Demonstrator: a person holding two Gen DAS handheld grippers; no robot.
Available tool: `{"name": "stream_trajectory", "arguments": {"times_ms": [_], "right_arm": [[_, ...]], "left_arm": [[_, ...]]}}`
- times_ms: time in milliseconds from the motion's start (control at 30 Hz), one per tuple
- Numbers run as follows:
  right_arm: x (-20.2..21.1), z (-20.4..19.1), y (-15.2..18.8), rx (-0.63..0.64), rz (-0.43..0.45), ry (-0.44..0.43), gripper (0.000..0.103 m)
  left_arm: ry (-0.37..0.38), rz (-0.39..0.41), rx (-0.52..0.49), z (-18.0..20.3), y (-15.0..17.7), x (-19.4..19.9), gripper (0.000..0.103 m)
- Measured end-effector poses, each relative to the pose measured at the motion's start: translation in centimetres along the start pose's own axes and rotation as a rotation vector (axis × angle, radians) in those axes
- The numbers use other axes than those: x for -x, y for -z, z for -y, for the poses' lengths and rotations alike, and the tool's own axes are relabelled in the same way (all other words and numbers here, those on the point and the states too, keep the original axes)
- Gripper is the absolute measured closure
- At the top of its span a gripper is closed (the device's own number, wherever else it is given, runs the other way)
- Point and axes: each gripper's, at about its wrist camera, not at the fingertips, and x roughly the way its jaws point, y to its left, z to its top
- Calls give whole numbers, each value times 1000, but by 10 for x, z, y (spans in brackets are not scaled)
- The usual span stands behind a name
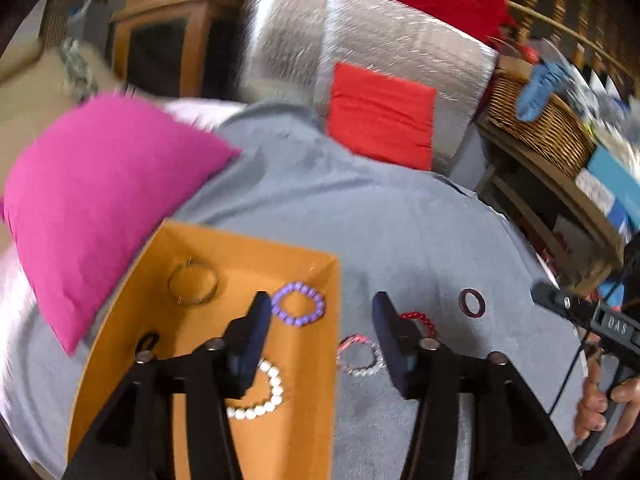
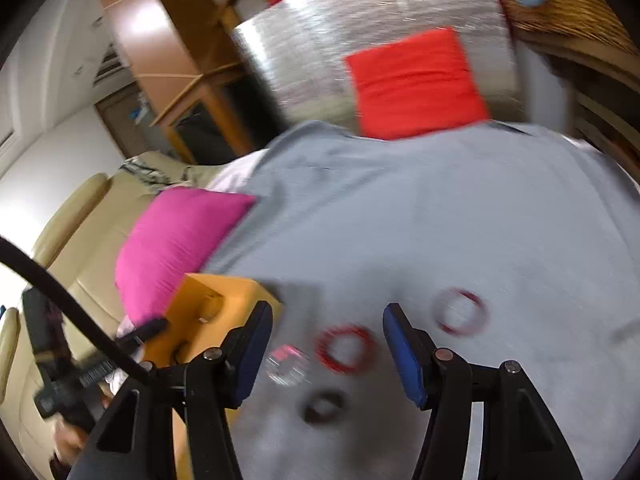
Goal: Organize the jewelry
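Left gripper, fingers spread wide and holding nothing, hovers tilted down over the right wall of an orange tray that lies on a grey cloth. Inside the tray: a purple bead bracelet, a white pearl bracelet partly hidden by the left finger, a clear bangle and a small dark ring. On the cloth just right of the tray lie a pink-and-clear bead bracelet and a red bead bracelet, both partly covered by the right finger; a dark red ring lies farther right. Right gripper, likewise spread and empty, hangs above the cloth; the view is motion-blurred. Between its fingers show the red bracelet, a dark ring and the pink-and-clear bracelet. A pink pillow, a red cushion and a wicker basket surround the cloth. The right tool's body reads "DAS".
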Motion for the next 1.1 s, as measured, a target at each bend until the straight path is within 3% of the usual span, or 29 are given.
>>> {"name": "stream_trajectory", "arguments": {"times_ms": [67, 267, 667, 1100], "right_arm": [[18, 28, 17, -42, 13, 29, 42], [41, 71, 34, -116, 25, 121, 42], [37, 111, 51, -142, -49, 130, 45], [39, 116, 50, -138, -44, 141, 45]], "left_arm": [[-4, 40, -51, 19, 0, 4, 35], [-67, 106, -157, 70, 7, -2, 22], [-126, 105, -251, 135, 25, -20, 22], [-179, 72, -283, 148, 34, -29, 22]]}}
